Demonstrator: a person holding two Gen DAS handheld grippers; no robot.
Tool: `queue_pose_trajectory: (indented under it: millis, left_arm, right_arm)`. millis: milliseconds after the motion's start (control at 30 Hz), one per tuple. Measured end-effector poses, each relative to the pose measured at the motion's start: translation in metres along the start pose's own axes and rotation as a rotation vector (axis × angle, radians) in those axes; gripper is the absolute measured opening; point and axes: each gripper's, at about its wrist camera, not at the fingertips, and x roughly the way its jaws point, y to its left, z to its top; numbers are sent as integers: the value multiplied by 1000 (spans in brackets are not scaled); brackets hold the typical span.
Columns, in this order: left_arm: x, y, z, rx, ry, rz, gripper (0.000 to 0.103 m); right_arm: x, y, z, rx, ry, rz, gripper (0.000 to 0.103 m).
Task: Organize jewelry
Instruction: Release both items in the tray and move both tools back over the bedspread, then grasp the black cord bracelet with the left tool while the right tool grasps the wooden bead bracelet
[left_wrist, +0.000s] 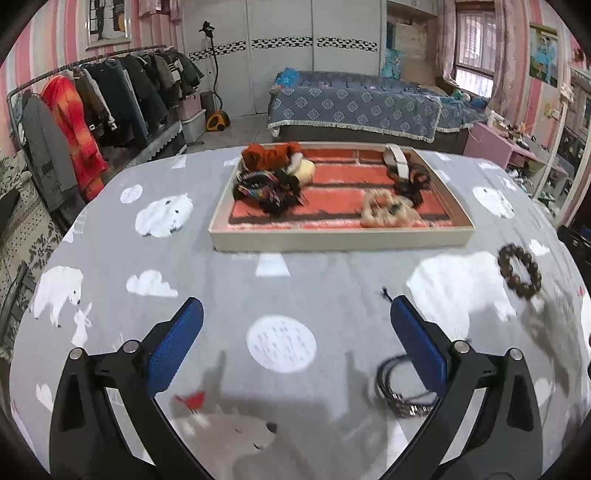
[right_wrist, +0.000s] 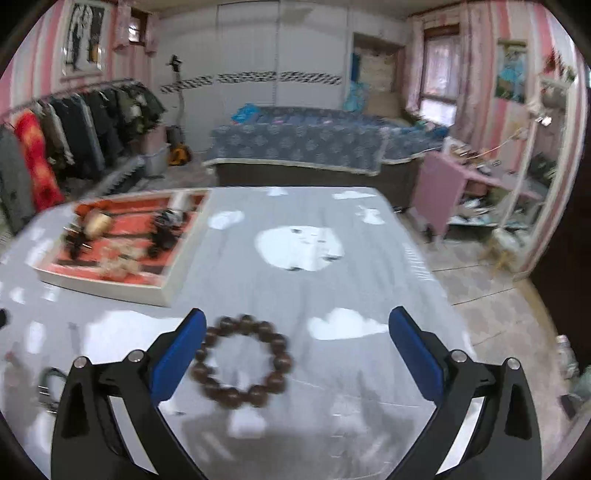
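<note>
Red-lined cream tray (left_wrist: 221, 230) already holds several pieces; left on the grey printed cloth (left_wrist: 325, 288) are a brown wooden-bead bracelet (right_wrist: 242, 360) between the wide-open right gripper (right_wrist: 297, 328) and a black cord bracelet (left_wrist: 400, 387) beside the wide-open, empty left gripper (left_wrist: 295, 317)

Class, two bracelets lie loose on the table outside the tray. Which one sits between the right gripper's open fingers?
The brown beaded bracelet, beside the right gripper's left finger. The other, a dark cord bracelet with a metal clasp, lies by the left gripper instead.
</note>
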Motion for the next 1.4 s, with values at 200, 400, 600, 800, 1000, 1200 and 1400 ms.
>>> queue_pose_trajectory:
  millis: [200,400,600,800,1000,1200,1400]
  left_arm:
    - [7,-23,-26,48,32,-13,98]
    - [16,-34,-40,27,56,-12,98]
    - [27,-39,-49,-1,90,-45,72]
    - [38,-46,-55,9,142,-83,55]
    - [44,-53,-55,38,146,-66,54]
    - [46,-56,-53,62,138,-67,44]
    - [43,-63,-54,102,123,-76,20]
  right_arm:
    - [18,-7,-16,46,48,-33,97]
    - [34,-4,-22,32,73,-42,97]
    - [46,4,-26,15,114,-27,91]
    - [54,8,-30,12,159,20,62]
    - [65,13,-32,8,202,36,45]
    - [70,16,-33,5,217,44,41]
    - [72,19,-31,-11,222,41,37]
